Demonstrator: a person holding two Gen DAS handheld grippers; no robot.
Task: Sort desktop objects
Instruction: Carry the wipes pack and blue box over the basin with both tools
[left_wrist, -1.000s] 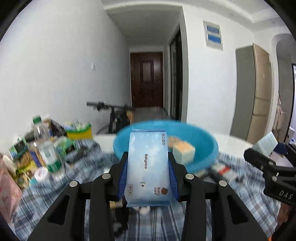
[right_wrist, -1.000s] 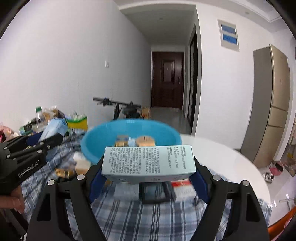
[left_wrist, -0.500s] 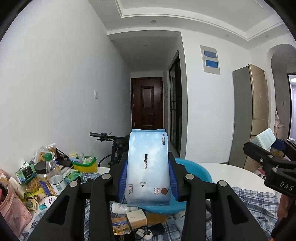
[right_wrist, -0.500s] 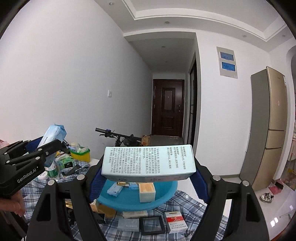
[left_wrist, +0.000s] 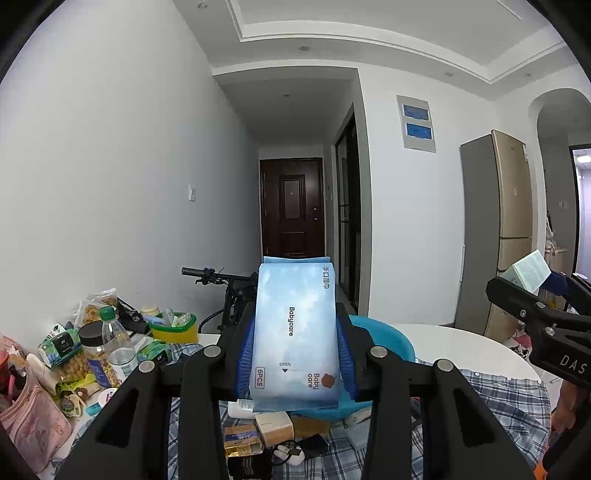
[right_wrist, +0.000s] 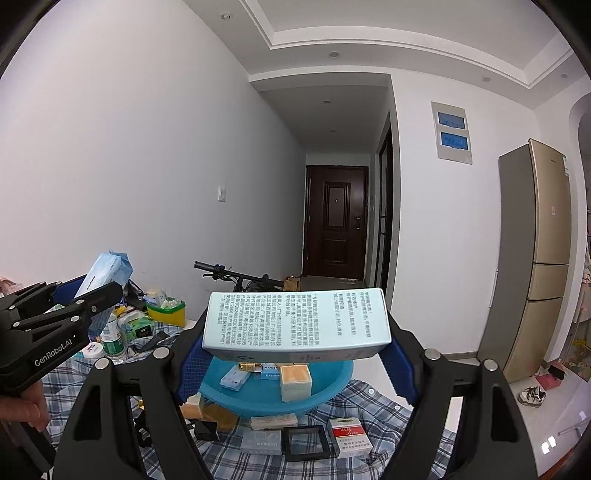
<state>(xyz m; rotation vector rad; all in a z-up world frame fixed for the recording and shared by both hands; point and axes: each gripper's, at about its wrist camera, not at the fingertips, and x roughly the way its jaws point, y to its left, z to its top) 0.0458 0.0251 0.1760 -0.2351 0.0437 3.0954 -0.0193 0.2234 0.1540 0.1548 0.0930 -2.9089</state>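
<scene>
My left gripper (left_wrist: 295, 354) clamped on a wipes pack (left_wrist: 295, 332) above the blue basin (right_wrist: 277, 395), my right gripper (right_wrist: 295, 347) clamped on a pale box (right_wrist: 297, 325) over the basin, small boxes inside it

Blue plastic basins: 1 (right_wrist: 277, 391), 6 o'clock in right wrist view.
Items inside the basin: 4 visible, incl. one tan cube box (right_wrist: 294, 377).
Red-and-white cigarette packs: 1 (right_wrist: 349, 436), 5 o'clock.
Black square frames: 1 (right_wrist: 307, 442).
Clear plastic water bottles, green cap: 1 (left_wrist: 118, 347), 8 o'clock in left wrist view.
Yellow-green tubs: 1 (left_wrist: 173, 328).
Pale blue Babycare wipes packs: 1 (left_wrist: 294, 332).
Pale mint printed cartons: 1 (right_wrist: 295, 325).
</scene>
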